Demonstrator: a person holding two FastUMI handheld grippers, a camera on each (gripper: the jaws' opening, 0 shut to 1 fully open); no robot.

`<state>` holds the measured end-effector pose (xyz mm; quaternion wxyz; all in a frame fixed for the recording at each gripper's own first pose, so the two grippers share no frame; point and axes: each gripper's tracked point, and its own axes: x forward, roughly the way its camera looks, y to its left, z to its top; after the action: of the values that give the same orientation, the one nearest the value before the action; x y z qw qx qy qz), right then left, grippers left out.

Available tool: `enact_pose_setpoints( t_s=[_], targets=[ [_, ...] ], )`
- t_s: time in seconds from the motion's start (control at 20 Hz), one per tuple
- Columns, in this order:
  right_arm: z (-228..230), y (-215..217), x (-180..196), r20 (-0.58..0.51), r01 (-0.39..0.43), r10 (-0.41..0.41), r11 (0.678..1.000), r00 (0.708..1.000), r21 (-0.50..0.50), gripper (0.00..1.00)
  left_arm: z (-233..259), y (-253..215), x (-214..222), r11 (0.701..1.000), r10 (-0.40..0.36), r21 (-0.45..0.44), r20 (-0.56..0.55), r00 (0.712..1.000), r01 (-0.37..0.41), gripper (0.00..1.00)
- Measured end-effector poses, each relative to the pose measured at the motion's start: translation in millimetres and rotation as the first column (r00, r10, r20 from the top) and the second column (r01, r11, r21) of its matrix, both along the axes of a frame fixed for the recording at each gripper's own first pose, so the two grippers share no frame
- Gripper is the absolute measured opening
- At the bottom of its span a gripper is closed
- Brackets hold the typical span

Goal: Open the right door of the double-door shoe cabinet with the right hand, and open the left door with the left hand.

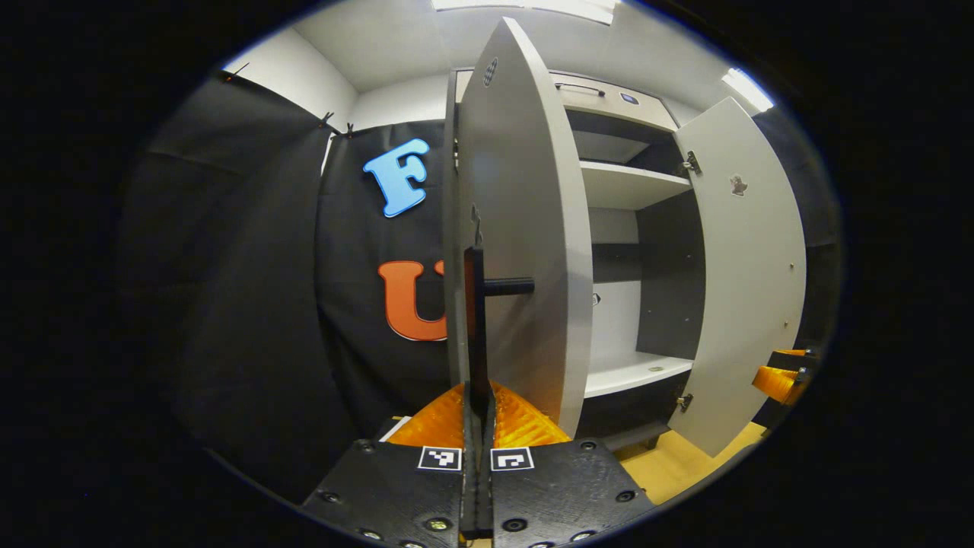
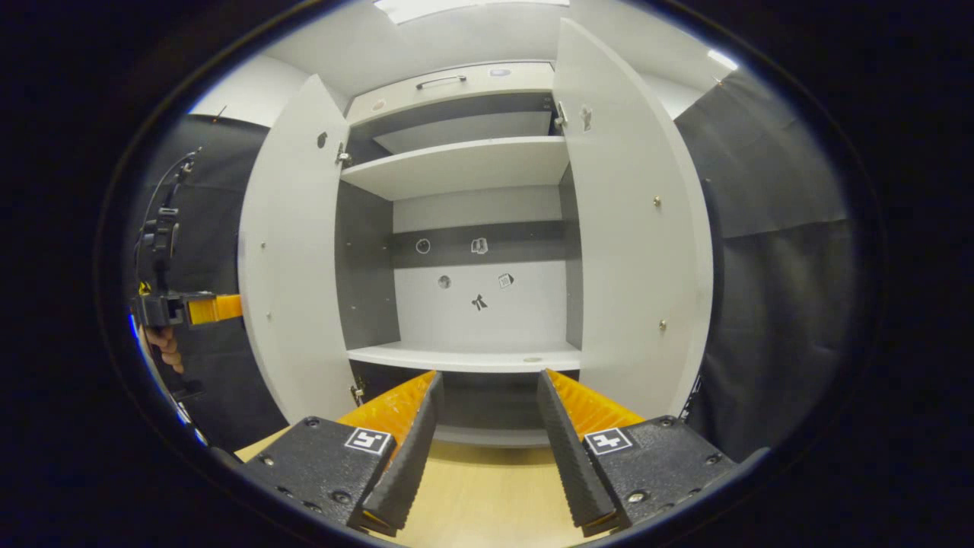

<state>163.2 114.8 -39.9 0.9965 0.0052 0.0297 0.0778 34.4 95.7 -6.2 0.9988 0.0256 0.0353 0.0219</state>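
Observation:
The pale grey shoe cabinet stands with both doors swung open. In the left gripper view the left door (image 1: 525, 228) is seen nearly edge-on, and my left gripper (image 1: 478, 396) is shut on its black bar handle (image 1: 474, 327). The right door (image 1: 749, 281) stands wide open farther right, with the right gripper's orange fingers (image 1: 780, 380) beyond its edge. In the right gripper view my right gripper (image 2: 488, 380) is open and holds nothing, facing the cabinet's inside between the left door (image 2: 293, 266) and the right door (image 2: 631, 228). The left gripper (image 2: 190, 308) shows behind the left door.
Inside are an upper shelf (image 2: 456, 164) and a lower shelf (image 2: 464, 356), both bare. A drawer with a bar handle (image 2: 441, 80) tops the cabinet. A hand (image 2: 163, 346) holds the left gripper. The wood-coloured floor (image 2: 487, 495) lies in front, and black cloth hangs on both sides.

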Motion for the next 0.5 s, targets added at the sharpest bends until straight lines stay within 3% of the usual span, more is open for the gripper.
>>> enact_pose_setpoints(
  t_s=[0.15,0.25,0.5],
  targets=[
    [-4.9,2.5,4.0,-0.01,-0.001,0.001,1.0,1.0,-0.011,0.78,0.9,31.3,-1.8,0.999,0.039,0.014,0.019,0.999,-0.039,0.0],
    [-9.5,0.2,6.0,-0.022,0.008,-0.009,1.0,1.0,-0.015,0.78,0.8,38.9,-1.6,0.999,0.007,-0.04,0.023,1.0,-0.006,0.0],
    [-10.6,-10.3,7.3,-0.028,0.046,-0.047,0.999,0.998,-0.019,0.78,2.0,49.0,1.0,0.998,-0.057,-0.038,0.043,0.997,0.059,0.0]
  ],
)
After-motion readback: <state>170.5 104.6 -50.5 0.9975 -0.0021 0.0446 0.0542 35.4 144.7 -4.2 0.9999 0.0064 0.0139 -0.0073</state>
